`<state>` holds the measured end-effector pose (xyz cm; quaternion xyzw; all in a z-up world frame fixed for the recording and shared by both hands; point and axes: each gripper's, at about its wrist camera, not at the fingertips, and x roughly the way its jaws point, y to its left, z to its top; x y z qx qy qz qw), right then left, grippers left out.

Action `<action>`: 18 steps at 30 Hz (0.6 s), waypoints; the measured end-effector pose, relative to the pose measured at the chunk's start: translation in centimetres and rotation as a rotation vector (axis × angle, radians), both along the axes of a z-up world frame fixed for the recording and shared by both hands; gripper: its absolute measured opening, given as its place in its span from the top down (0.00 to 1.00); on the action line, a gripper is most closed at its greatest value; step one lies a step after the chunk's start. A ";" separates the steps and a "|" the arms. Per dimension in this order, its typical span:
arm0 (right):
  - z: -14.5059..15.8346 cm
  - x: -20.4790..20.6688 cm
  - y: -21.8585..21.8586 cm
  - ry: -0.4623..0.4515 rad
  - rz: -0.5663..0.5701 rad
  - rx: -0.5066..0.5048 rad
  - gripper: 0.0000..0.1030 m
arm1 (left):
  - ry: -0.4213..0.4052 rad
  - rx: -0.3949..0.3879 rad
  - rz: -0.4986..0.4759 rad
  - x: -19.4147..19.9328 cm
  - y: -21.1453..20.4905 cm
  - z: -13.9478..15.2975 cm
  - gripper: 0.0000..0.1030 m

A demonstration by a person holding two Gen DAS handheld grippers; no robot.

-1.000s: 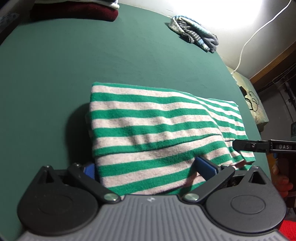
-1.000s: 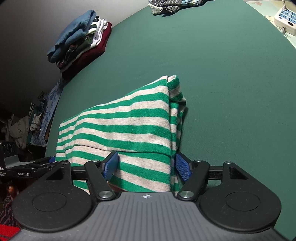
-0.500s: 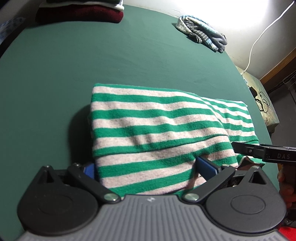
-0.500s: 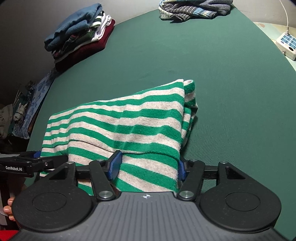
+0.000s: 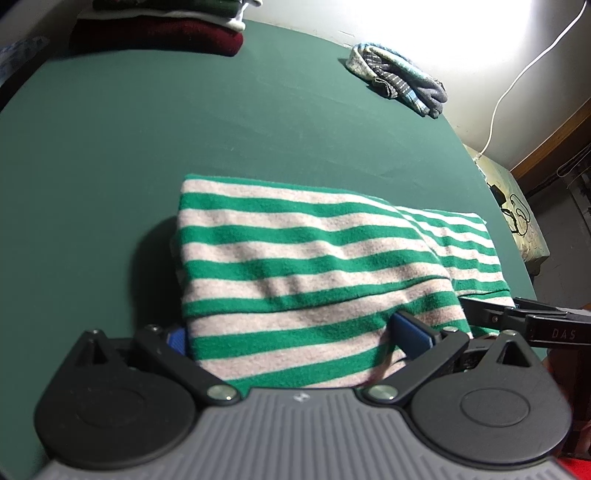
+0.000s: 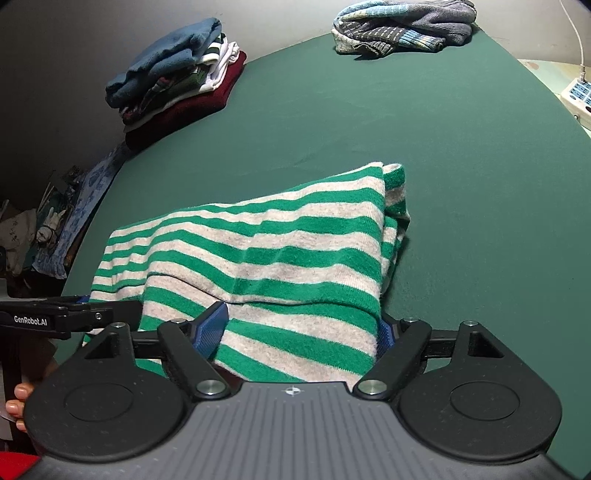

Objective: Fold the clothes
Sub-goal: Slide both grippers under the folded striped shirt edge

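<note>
Both grippers work the striped sweater lying folded on the green table: left gripper spread wide around its near edge, right gripper likewise straddling the cloth; actual pinch unclear.

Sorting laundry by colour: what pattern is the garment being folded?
Green and pale grey-pink stripes on the garment; clearest in the left wrist view.

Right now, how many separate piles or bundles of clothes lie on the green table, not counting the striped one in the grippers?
2. A folded stack sits at the far left corner of the table; a crumpled grey-blue bundle lies at the far edge. Others may lie out of view.
</note>
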<state>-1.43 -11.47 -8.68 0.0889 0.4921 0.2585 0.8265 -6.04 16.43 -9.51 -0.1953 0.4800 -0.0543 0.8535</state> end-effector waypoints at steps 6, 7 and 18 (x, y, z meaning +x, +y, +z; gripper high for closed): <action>-0.3 -0.3 -0.9 0.011 -0.077 0.082 0.19 | -0.010 0.005 0.000 -0.2 -0.3 0.0 0.01; -0.3 -0.2 -1.0 0.014 -0.080 0.091 0.19 | -0.008 0.017 -0.002 -0.2 -0.5 0.0 0.01; -0.1 0.1 -1.2 0.022 -0.052 0.033 0.40 | -0.012 0.051 -0.060 -0.2 -1.0 -0.2 0.01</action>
